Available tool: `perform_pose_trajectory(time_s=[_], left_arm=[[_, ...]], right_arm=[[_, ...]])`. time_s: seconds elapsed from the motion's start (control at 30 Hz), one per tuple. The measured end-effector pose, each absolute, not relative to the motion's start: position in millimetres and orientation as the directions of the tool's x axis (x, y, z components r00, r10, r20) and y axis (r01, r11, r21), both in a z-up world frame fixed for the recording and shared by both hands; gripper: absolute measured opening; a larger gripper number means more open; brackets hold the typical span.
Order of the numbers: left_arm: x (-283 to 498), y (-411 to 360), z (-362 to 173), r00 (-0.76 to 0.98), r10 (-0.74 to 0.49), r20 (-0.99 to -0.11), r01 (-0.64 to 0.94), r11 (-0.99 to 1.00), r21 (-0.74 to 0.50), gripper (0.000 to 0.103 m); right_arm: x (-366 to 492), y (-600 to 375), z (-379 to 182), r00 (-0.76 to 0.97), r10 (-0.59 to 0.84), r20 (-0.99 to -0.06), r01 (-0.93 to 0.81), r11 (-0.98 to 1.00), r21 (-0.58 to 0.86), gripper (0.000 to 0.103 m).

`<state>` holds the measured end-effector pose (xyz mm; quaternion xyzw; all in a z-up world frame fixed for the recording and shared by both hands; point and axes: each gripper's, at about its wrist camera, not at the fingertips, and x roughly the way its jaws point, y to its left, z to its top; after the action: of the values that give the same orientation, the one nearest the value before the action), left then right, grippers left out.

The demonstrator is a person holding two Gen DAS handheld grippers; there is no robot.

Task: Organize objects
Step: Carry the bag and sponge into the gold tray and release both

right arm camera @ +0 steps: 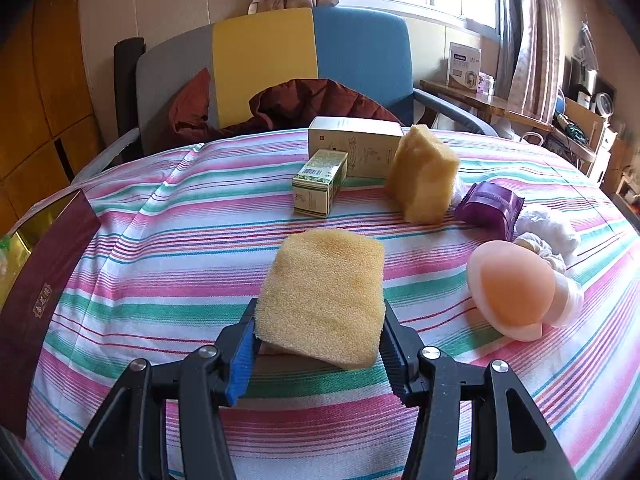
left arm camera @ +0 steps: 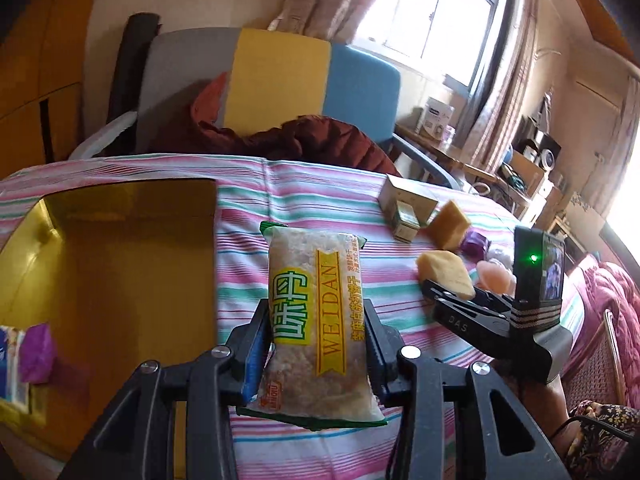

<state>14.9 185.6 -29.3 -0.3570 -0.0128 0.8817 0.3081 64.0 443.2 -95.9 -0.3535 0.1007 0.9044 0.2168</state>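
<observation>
My left gripper (left arm camera: 316,344) is shut on a clear snack packet (left arm camera: 316,312) with a yellow WEIDAN label, held above the striped cloth just right of an open gold-lined box (left arm camera: 132,264). My right gripper (right arm camera: 320,332) is shut on a yellow sponge (right arm camera: 324,292) and holds it tilted just above the cloth. The right gripper also shows in the left wrist view (left arm camera: 452,284), still holding that sponge (left arm camera: 444,272). A second yellow sponge (right arm camera: 424,172) stands upright further back.
A small green carton (right arm camera: 320,184) and a larger pale box (right arm camera: 356,144) lie at the back. A purple packet (right arm camera: 488,208), white cloth (right arm camera: 548,228) and peach silicone piece (right arm camera: 516,288) sit right. The box holds a purple packet (left arm camera: 36,352). A chair (right arm camera: 312,60) stands behind.
</observation>
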Motion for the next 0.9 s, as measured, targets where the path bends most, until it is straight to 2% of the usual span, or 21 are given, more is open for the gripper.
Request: perform_pose_trajectory(time_s=[0.27,0.47,0.67,0.9], left_arm=[[0.3,124.7,-35.4,-0.577,0.479,-0.661,-0.407,-0.871,-0.276,0.042],[-12.8,89.1,-42.9,-0.58,0.413,-0.702,-0.34,-0.906,-0.252,0.042],[-20.6,68.3,-58.1,-0.549,0.369,-0.75,-0.292,-0.925,-0.241,0.042],[-22.5,62.7,-68.6,-0.536,0.328,-0.778,-0.283,-0.938,-0.201,0.042]], right_arm=[[63.9,435.4,-91.8,-0.657,0.34,-0.673,-0.448,-0.894,-0.015,0.055],[65.1,417.6,-72.7,-0.704,0.333,-0.627,-0.405,-0.914,-0.03,0.055],[53.7,384.7,-44.2,-0.768,0.226,-0.599,-0.321,-0.946,0.054,0.055],[48.8,321.4,-16.4,-0.829,0.068,-0.554,-0.137,-0.987,0.085,0.055]])
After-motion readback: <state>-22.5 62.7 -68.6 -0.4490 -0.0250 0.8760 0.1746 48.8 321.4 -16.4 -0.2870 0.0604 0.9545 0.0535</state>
